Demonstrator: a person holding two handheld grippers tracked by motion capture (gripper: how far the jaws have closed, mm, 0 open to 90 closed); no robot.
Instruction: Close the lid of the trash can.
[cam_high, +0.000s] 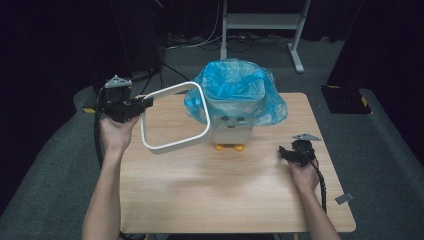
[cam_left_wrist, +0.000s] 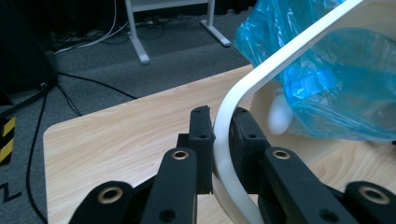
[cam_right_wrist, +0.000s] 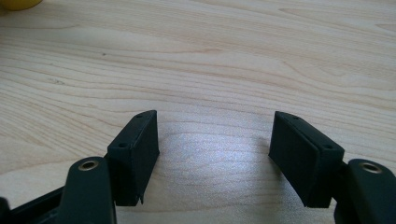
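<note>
A lab-like recording room: black curtains (cam_high: 45, 45), grey carpet (cam_high: 380, 145), loose floor cables (cam_high: 200, 42), a wooden table (cam_high: 225, 185).

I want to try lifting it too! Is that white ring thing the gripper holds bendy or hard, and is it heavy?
Probably hard: the white ring keeps its rounded-square shape though the left gripper pinches just one edge. Likely light, since that single pinch holds it up beside the bin. Its smooth surface might slip a little between the pads.
</note>
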